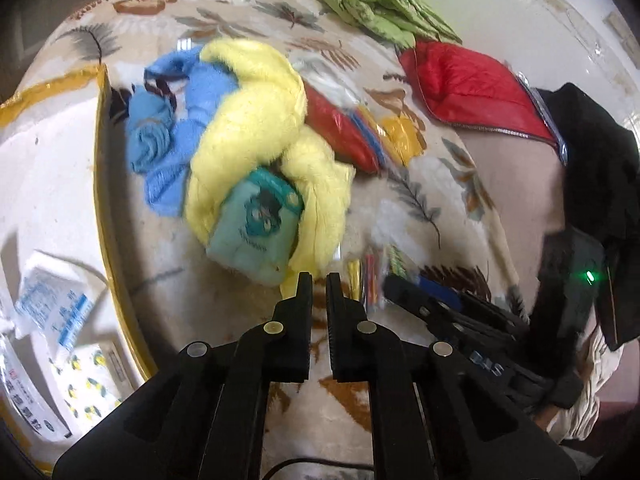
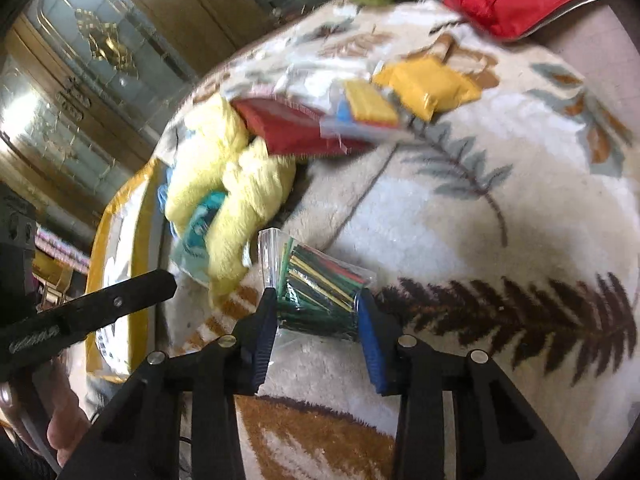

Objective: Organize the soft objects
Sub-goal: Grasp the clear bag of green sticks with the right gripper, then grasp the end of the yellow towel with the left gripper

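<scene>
Two grippers work over one cream fleece blanket point(image 2: 500, 208) printed with leaves. One, the left gripper point(image 1: 319, 280), has its black jaws pressed nearly together with nothing between them, hanging just short of the pile. The other, the right gripper point(image 2: 318, 304), has its blue-padded jaws either side of one clear bag of coloured sticks point(image 2: 320, 292), pads against the bag's sides. One yellow fluffy cloth point(image 1: 256, 128) lies bunched mid-blanket, wrapped round one teal tissue pack point(image 1: 256, 228); one blue knitted piece point(image 1: 168, 136) touches its left side. Beside it on the right lie one flat red packet point(image 1: 340, 128), one small clear bag with yellow and blue pieces point(image 2: 368, 108) and one yellow packet point(image 2: 428, 84). At the far edge sit one green folded cover point(image 1: 372, 4) and one red quilted jacket point(image 1: 472, 84). One yellow-edged plastic package point(image 1: 48, 176) lies at the left.
</scene>
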### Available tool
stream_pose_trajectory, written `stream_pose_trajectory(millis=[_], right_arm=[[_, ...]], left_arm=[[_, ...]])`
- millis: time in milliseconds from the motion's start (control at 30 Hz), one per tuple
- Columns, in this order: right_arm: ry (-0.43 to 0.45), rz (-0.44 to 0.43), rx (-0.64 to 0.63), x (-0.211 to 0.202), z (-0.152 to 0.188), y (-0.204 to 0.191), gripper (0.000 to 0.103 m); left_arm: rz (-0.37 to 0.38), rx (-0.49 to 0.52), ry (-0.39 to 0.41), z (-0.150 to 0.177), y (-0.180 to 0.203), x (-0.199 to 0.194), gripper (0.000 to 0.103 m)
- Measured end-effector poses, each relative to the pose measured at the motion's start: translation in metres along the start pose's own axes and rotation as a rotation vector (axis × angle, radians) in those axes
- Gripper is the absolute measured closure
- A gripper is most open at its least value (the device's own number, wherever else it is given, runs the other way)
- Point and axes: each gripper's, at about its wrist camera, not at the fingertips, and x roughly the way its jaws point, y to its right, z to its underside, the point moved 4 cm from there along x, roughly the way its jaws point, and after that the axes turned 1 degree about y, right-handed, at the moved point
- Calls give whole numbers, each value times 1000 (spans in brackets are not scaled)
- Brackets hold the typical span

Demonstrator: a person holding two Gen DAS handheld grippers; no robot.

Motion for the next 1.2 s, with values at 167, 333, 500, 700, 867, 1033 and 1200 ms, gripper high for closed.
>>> stream_pose_trajectory(millis=[167,333,500,700,867,1033,1200], right_arm=[[24,-2,26,-9,-4,5,64],[13,3,42,-7,-4,10,64],[6,18,46,-8,-1,10,64],[27,13,60,-12,-3,11,64],[26,-5,54,-9,1,2,64],[17,-18,49,-6,5,-9,64],[34,-12,44,-15,1,-10,64]], left_arm=[[-47,10,33,-28,2,14,49],[-85,39,19,-52,12,46,49],[-80,17,-22,-53,7,69,85],[35,17,-42,-24,5,22,96],[42,21,-92,22,-6,-6,96],[7,75,-81,36,4,-10,89],[-64,102,-21,18,12,-5,48]])
